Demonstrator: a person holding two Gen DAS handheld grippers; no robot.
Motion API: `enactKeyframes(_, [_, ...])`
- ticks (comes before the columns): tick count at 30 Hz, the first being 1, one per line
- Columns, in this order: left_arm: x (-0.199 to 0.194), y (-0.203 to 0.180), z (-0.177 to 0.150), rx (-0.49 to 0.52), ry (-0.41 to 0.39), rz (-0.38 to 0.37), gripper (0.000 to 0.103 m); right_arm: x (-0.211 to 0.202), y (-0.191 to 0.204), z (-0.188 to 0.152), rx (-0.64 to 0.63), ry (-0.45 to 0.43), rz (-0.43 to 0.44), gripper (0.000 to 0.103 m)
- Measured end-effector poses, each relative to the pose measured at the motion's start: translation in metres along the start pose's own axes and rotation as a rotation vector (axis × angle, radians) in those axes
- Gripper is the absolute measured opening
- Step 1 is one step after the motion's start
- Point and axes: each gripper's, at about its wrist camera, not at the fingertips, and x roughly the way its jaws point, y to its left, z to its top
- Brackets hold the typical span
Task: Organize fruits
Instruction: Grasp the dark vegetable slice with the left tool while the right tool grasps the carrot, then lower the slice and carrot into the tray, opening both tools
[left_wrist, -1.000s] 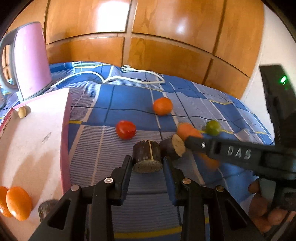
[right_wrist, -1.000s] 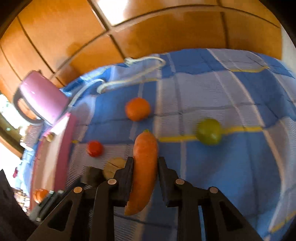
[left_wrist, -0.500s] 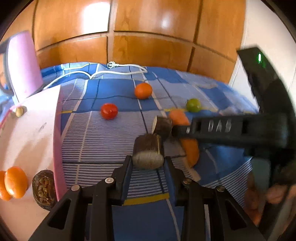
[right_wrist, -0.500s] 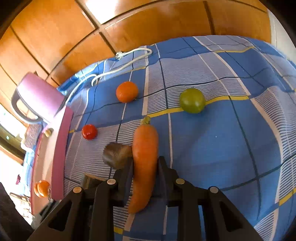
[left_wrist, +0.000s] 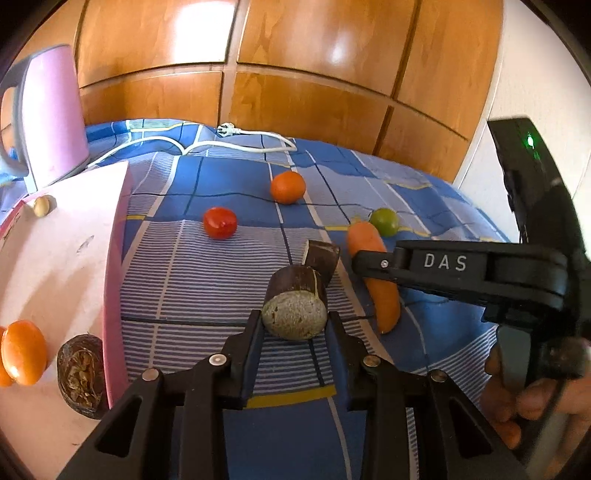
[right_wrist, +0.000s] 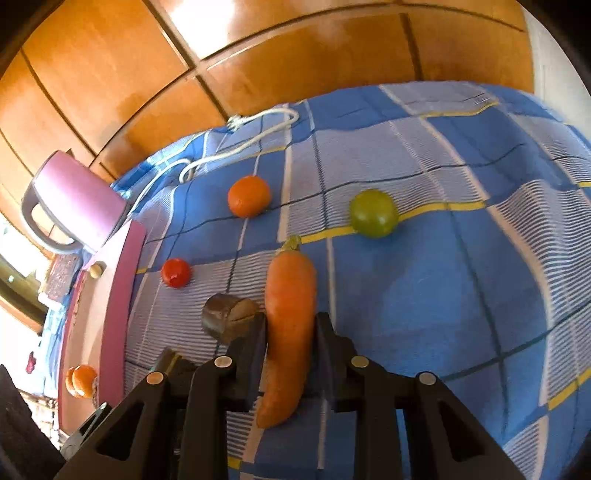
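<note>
While both loads hang above the bed | left gripper clamps brown fruit chunk | right gripper pinches carrot | step: carrying | next: likely pink tray, left of left gripper

The bedspread is blue, checked with pale stripes and thin yellow lines. On it lie an orange carrot, a red tomato, a green fruit and an orange. Left of the tomato stand a pink tray and a pink kettle.
</note>
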Motion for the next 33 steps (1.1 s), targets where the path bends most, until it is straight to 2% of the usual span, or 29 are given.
enactKeyframes(5, [-0.010,0.000,0.001,-0.016,-0.030,-0.010,0.033,-0.008,-0.007,0.001,0.033,-0.034,-0.008,0.026])
enactKeyframes(8, [-0.025,-0.004,0.001,0.007,-0.078,-0.018,0.033,-0.017,-0.003,0.001,0.019,-0.075,0.009,0.026])
enactKeyframes(13, [-0.052,-0.001,-0.001,0.002,-0.171,0.018,0.033,-0.030,0.011,0.000,-0.044,-0.128,0.060,0.026])
enactKeyframes(21, [-0.090,0.038,0.003,-0.130,-0.296,0.196,0.034,-0.035,0.042,-0.009,-0.170,-0.145,0.120,0.026])
enactKeyframes(27, [-0.103,0.080,0.002,-0.315,-0.336,0.374,0.034,-0.031,0.073,-0.017,-0.265,-0.121,0.174,0.026])
enactKeyframes(33, [-0.112,0.118,-0.002,-0.454,-0.343,0.473,0.032,-0.017,0.115,-0.023,-0.316,-0.065,0.267,0.026])
